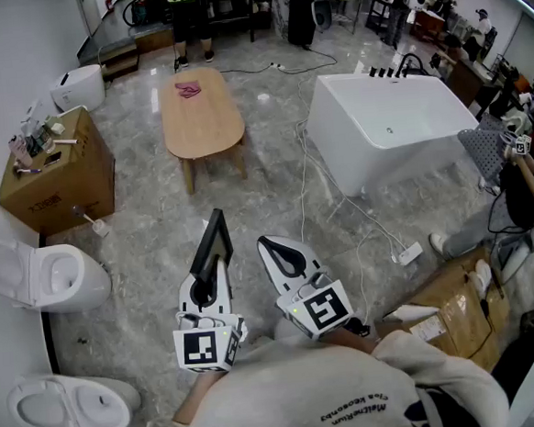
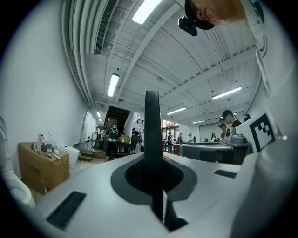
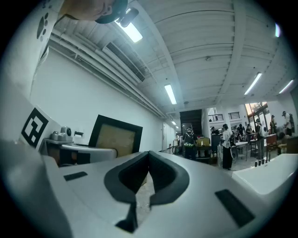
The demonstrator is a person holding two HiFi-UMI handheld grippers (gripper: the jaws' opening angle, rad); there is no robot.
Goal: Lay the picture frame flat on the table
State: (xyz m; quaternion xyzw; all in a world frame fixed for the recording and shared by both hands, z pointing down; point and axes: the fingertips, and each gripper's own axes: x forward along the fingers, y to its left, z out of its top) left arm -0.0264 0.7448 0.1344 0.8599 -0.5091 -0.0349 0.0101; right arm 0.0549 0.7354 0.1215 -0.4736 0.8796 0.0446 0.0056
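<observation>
Grey marble floor (image 1: 273,171) is seen throughout a showroom, where a white bathtub (image 1: 399,133), two toilets (image 1: 41,272) and a cardboard box (image 1: 62,183) are set out. An oval wooden worktop (image 1: 202,121) is placed farther off, with a small pink item (image 1: 188,91) laid on it. The black picture frame (image 1: 214,242) is held upright, edge-on, in the left gripper (image 1: 208,275), whose jaws are clamped on its lower edge, well apart from the worktop. The right gripper (image 1: 270,246) is held just beside it, its jaws pressed together with nothing between them.
</observation>
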